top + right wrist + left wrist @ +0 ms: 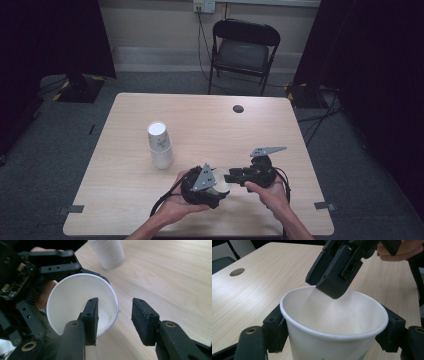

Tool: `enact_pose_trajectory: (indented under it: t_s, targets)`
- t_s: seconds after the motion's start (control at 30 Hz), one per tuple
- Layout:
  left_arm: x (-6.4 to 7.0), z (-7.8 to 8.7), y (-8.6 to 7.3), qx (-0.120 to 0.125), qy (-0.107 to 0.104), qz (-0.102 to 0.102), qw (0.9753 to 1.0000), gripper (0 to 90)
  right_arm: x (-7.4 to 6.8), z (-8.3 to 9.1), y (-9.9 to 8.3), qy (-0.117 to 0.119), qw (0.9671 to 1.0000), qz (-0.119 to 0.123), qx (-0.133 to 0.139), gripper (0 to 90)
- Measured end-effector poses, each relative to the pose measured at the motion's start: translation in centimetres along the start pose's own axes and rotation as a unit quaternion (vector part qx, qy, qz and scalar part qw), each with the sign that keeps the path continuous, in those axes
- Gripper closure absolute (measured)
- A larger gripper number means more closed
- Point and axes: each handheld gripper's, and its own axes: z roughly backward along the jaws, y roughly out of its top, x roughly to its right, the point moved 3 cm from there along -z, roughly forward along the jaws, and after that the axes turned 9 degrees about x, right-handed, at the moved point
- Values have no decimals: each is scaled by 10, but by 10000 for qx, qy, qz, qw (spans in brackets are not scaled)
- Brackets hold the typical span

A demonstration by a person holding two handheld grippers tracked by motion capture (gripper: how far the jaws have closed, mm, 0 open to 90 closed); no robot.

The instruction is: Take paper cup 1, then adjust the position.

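Near the desk's front edge, your left gripper (212, 190) clamps the paper cup (332, 322) by its sides, tipping its mouth towards your right gripper (114, 317). That one's jaws gape, straddling the rim for a handover. The cup is empty. A cup stack (160, 145) stands inverted towards the left edge.

table (125, 200) – light wood, grommet hole (238, 108) | on it: paper cup stack (160, 145), upside down

Both hand-held grippers black; left (216, 186), right (231, 177): grey triangular top plates, black cables, brass screw holes, ribbed pads.
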Motion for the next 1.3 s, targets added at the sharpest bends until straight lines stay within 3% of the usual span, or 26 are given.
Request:
enact_pose_trajectory:
  t_s: [0.13, 0.17, 0.23, 0.37, 0.47, 0.57, 0.63, 0.83, 1.07, 1.13, 1.3]
  targets:
    - [-4, 1, 0, 109, 20, 303, 9995, 259, -1, 5, 2, -19, 9998, 36, 214, 554]
    - [-5, 2, -1, 104, 25, 281, 9995, 259, -1, 8, 4, -49, 9995, 80, 288, 541]
    - [-7, 3, -1, 170, 40, 455, 9988, 259, -1, 9, 4, -54, 9994, 95, 335, 540]
    - [-11, 6, 1, 264, 83, 609, 9978, 260, 0, 15, 7, -100, 9984, 141, 529, 522]
    - [-15, 9, 1, 324, 110, 795, 9962, 260, 1, 19, 8, -162, 9978, 171, 628, 512]
    - [-20, 12, 1, 404, 55, 1124, 9928, 261, 2, 22, 9, -218, 9967, 197, 754, 505]
    - [-23, 14, 2, 473, 115, 1170, 9919, 261, 2, 25, 10, -368, 9953, 226, 872, 506]
    - [-31, 19, 4, 630, 219, 1417, 9877, 261, 4, 29, 9, -387, 9941, 246, 983, 506]
    - [-36, 20, 4, 672, 324, 1460, 9865, 263, 5, 30, 7, -428, 9941, 249, 962, 507]
    - [-40, 19, 3, 706, 453, 1469, 9856, 263, 6, 30, 6, -431, 9943, 243, 940, 507]
    - [-53, 13, 3, 800, 648, 1652, 9809, 266, 8, 31, 1, -470, 9945, 207, 908, 507]
